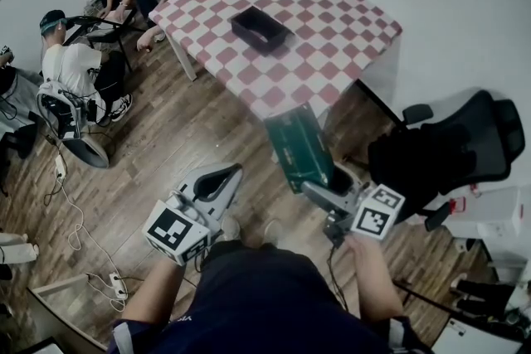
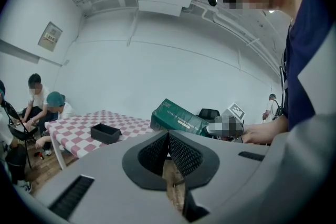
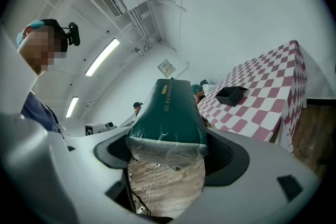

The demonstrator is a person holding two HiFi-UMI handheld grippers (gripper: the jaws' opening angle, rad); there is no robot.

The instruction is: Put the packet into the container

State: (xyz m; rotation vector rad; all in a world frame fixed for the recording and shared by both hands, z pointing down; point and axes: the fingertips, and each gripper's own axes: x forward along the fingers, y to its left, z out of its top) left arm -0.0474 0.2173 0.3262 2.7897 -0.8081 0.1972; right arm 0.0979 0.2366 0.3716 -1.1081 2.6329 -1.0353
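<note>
Packet (image 1: 300,147): green, held in the air over the wood floor (image 1: 191,128), just short of the near edge of the checkered table (image 1: 332,21).
Right gripper (image 1: 322,188): jaws spread wide, pinching the packet's near end.
Container (image 1: 260,28): black, open, standing mid-table, well apart from the packet.
Left gripper (image 1: 228,175): jaws pressed together, nothing between them, left of the packet.

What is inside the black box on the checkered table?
Nothing shows inside the black box: from above, only its dark bottom is visible. Its near wall covers a strip of that bottom. The green packet is outside it, clamped in the right gripper.
</note>
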